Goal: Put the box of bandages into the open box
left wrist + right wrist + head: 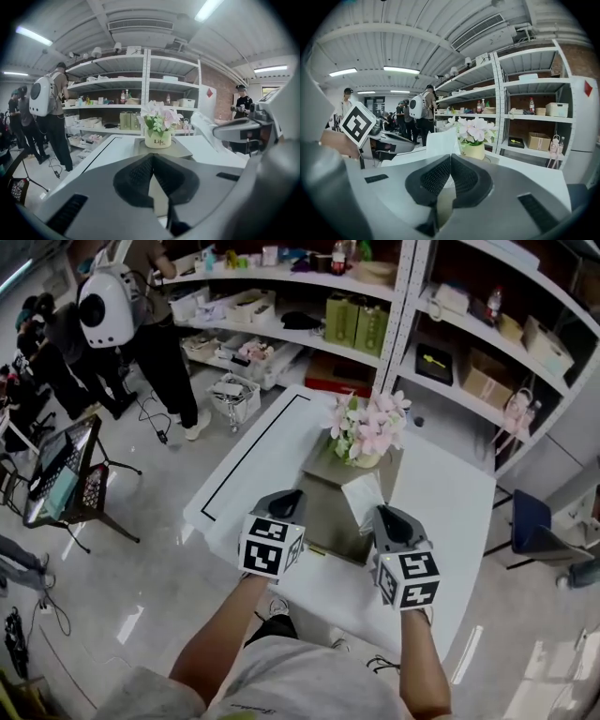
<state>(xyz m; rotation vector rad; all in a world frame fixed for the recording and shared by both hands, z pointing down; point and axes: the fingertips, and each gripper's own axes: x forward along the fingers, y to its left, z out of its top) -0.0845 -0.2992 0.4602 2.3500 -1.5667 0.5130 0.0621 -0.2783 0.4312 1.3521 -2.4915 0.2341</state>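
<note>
**Risks: light pack, flower pot close behind**

Both tools idle. Left gripper: jaws pressed together, nothing btwn them. Right gripper: same, tips meeting, empty.

Only candidate for the bandage box is a white upright pack on the grey tray, mid table. Can't confirm it's the box, and can't make out an open box anywhere. Pack sits at 1 o'clock of the left gripper and 11 o'clock of the right, near both. Flower pot is at 12 o'clock of the pack, just beside it.

Likely trouble:
- Jaws must open first; coming in closed would prob. shove the pack over or into the pot.
- Pack looks thin & light, so a hard squeeze may crumple it.
- Overreaching past it could knock the pot.
- Grippers are near each other, so both closing in at once could clash.
</note>
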